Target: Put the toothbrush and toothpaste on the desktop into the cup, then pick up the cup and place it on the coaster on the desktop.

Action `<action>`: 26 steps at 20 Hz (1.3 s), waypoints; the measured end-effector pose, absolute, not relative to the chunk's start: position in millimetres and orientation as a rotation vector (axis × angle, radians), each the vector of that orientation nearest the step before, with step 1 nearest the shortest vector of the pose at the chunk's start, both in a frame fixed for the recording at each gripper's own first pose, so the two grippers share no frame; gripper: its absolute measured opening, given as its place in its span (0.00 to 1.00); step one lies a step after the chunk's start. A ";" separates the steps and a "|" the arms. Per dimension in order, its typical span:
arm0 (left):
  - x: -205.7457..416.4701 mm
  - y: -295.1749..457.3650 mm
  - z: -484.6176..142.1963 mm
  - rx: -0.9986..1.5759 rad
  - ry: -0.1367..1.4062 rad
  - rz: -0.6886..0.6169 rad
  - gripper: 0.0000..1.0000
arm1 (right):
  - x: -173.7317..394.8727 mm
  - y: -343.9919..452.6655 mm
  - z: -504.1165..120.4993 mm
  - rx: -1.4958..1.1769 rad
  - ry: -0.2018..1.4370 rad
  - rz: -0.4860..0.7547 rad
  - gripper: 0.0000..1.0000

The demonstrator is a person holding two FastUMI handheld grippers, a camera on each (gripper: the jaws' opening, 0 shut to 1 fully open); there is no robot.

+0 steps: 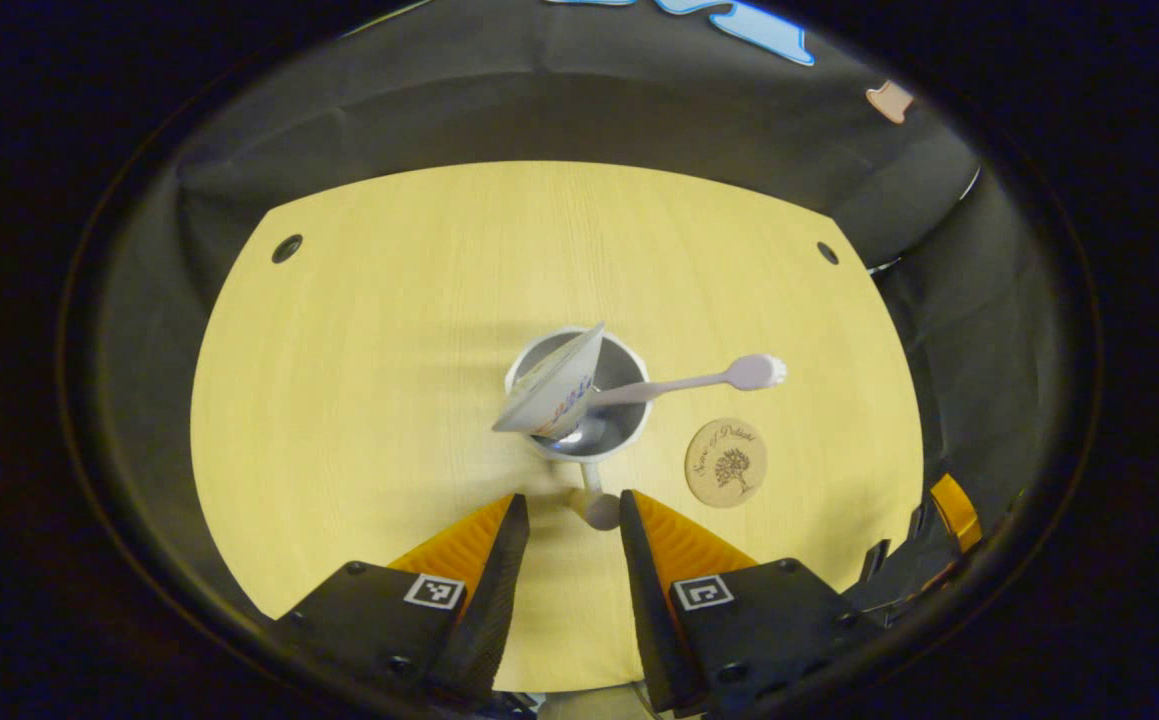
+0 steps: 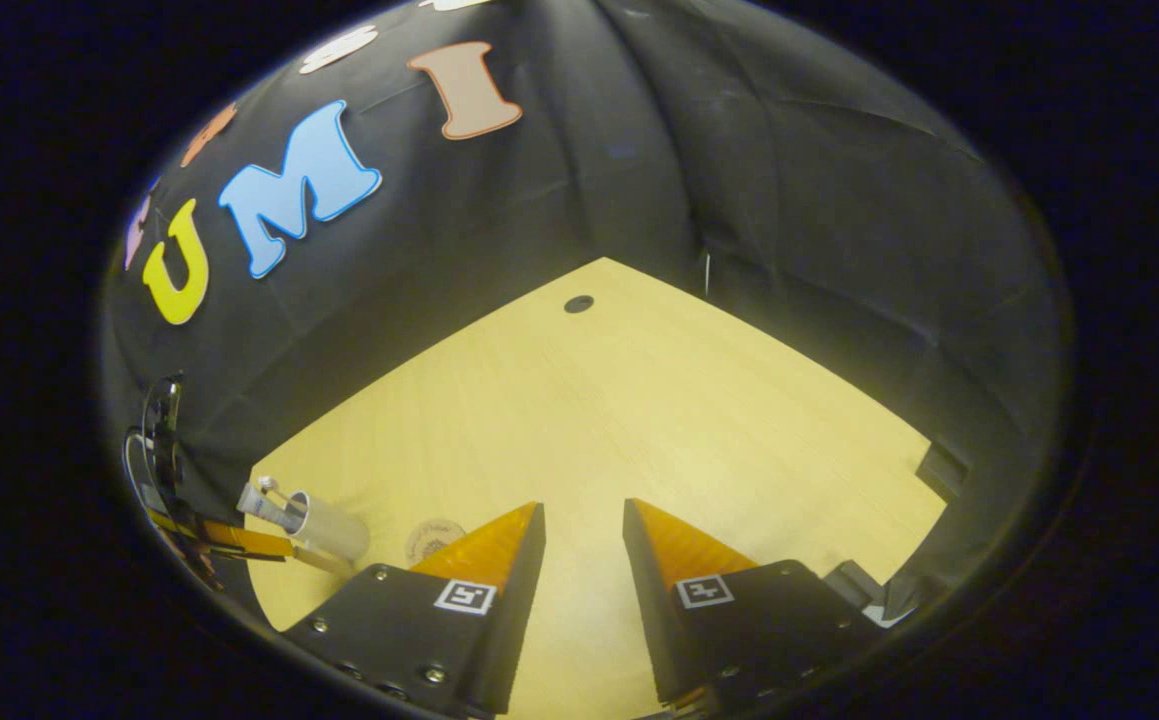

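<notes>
Cup (image 1: 579, 400) mid-desktop (image 1: 379, 400), coaster (image 1: 726, 462) just beside

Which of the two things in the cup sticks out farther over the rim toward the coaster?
The toothbrush: its head reaches well past the cup rim toward the coaster, while the toothpaste tube leans the other way.

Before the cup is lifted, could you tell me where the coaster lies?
In the left gripper view, the coaster lies flat on the desktop, just right of the cup.
</notes>
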State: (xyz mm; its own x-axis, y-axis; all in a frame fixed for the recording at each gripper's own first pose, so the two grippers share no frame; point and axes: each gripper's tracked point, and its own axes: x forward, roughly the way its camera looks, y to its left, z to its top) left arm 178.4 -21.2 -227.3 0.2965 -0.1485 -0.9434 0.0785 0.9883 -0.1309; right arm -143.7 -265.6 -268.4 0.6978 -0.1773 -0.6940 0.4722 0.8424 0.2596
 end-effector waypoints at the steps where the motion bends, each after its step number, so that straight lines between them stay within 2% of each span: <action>1: 184.1 -27.1 -226.6 -0.061 1.253 -0.164 0.63 | -147.2 -269.3 -268.9 0.450 0.712 -0.387 0.51; 2: 188.9 -31.0 -225.7 -0.035 1.247 -0.170 0.57 | -153.5 -272.3 -269.4 0.455 0.713 -0.400 0.51; 3: 193.1 -33.7 -224.7 -0.004 1.248 -0.181 0.65 | -158.5 -275.6 -271.0 0.459 0.717 -0.412 0.51; 5: 198.0 -43.5 -225.2 0.041 1.246 -0.197 0.67 | -160.7 -281.0 -275.2 0.468 0.723 -0.433 0.51; 6: 198.4 -48.8 -227.5 0.055 1.246 -0.206 0.60 | -160.8 -282.3 -277.5 0.472 0.725 -0.443 0.51; 7: 198.8 -52.8 -229.0 0.055 1.250 -0.207 0.68 | -160.3 -285.0 -278.8 0.478 0.727 -0.453 0.51; 11: 198.0 -58.3 -232.0 0.068 1.265 -0.156 0.55 | -165.2 -293.4 -284.2 0.508 0.733 -0.472 0.51; 19: 191.5 -65.0 -241.9 -0.024 1.305 -0.012 0.55 | -150.5 -290.5 -293.2 0.517 0.754 -0.422 0.51; 20: 192.9 -62.9 -244.0 -0.031 1.303 0.009 0.58 | -149.4 -289.6 -295.1 0.519 0.757 -0.414 0.51; 22: 197.0 -61.4 -248.5 -0.033 1.298 0.045 0.56 | -144.3 -288.9 -301.5 0.525 0.775 -0.395 0.51; 23: 198.8 -61.2 -250.8 -0.034 1.300 0.062 0.59 | -142.8 -289.0 -304.7 0.527 0.785 -0.385 0.51; 26: 203.9 -63.5 -256.4 -0.039 1.298 0.113 0.59 | -137.6 -289.9 -312.3 0.528 0.811 -0.358 0.51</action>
